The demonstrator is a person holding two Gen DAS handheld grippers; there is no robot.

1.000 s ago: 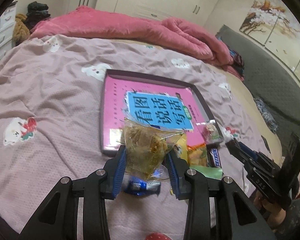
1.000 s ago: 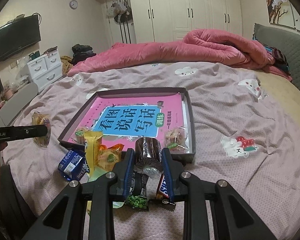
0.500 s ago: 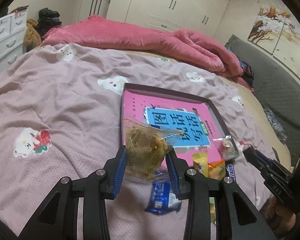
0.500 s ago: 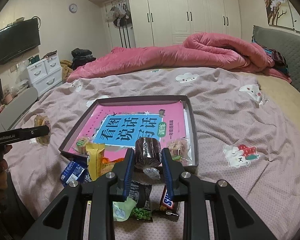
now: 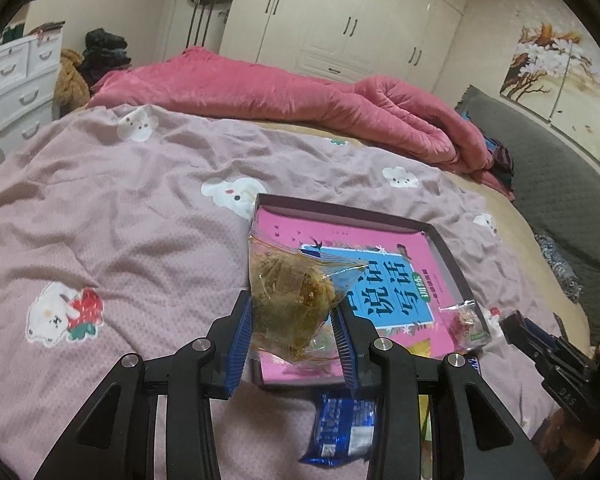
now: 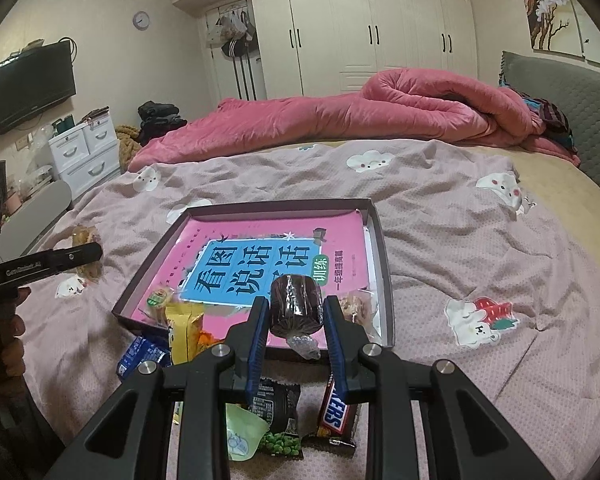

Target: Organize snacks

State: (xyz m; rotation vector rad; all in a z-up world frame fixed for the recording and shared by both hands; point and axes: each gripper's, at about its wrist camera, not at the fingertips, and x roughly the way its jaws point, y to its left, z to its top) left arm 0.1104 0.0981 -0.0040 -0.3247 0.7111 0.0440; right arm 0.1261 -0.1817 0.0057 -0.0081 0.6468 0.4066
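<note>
— White wardrobes (image 6: 364,36) are lining the far wall, and a rolled pink duvet (image 6: 380,112) is lying across the far side of the bed (image 6: 480,264), which is wearing a mauve sheet printed with little animals. What is sitting on it?

— Near the front edge, a shallow dark tray (image 6: 384,264) is lying flat, with a pink-and-blue book (image 6: 260,260) filling its floor. Two small clear-wrapped snacks are resting in the tray's near corners, one on each side (image 6: 160,298) (image 6: 356,308).

— And the grippers?

— On the left gripper (image 5: 294,332), the fingers are pinching a clear bag of brownish-yellow crumbly snack (image 5: 290,292), holding it in the air over the tray's near left corner. On the right gripper (image 6: 294,320), the fingers are pressing on a dark chocolate-coloured roll (image 6: 296,304) in clear wrap, over the tray's near rim.

— Anything loose outside the tray?

— Yes, all just in front of the near rim: a blue packet (image 6: 142,354), a yellow packet (image 6: 184,330) leaning on the rim, a black packet of green peas (image 6: 278,420), and a Snickers bar (image 6: 336,414).
</note>
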